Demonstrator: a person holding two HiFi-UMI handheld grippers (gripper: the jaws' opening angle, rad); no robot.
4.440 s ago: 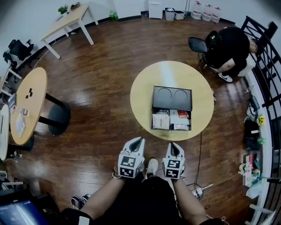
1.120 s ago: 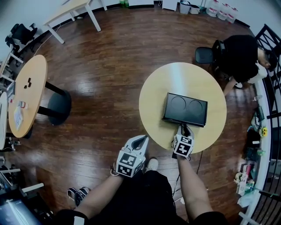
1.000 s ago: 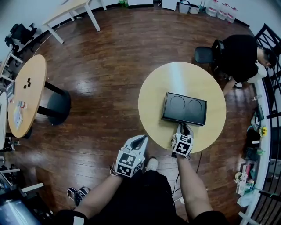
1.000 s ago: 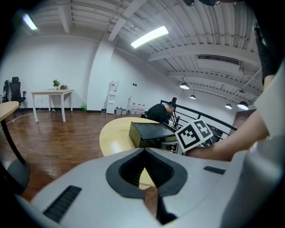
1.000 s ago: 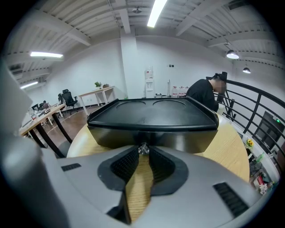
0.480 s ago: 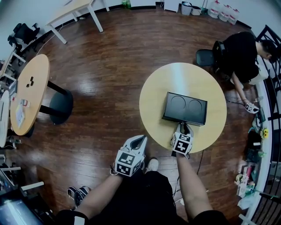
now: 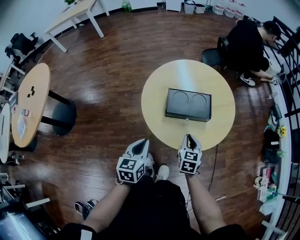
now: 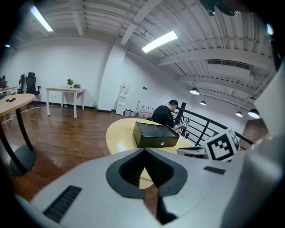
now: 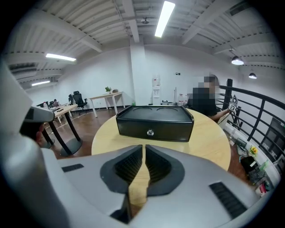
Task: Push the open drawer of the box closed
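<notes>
The black box [image 7: 187, 104] sits on the round yellow table [image 7: 187, 75] with its drawer pushed flush and its silver knob [image 9: 150, 132] facing me. My right gripper [image 7: 189, 137] hovers at the table's near edge, a short way back from the box front [image 9: 153, 121]. Its jaws are closing, a narrow slit is left between them, and nothing is in it [image 9: 144, 147]. My left gripper [image 7: 142, 141] hangs over the floor to the left of the table. Its jaws meet at the tip and hold nothing [image 8: 144, 150]. The left gripper view shows the box [image 8: 156, 135] further off.
A person in black [image 7: 248, 42] crouches by a chair beyond the table at the far right. A black railing [image 7: 288, 70] runs along the right side. An oval wooden table [image 7: 30, 108] stands at the left and a long desk [image 7: 77, 14] at the back.
The drawer that stood open earlier is closed. My right gripper has pulled back from the box front towards me and its jaws have narrowed. The person at the back has shifted.
</notes>
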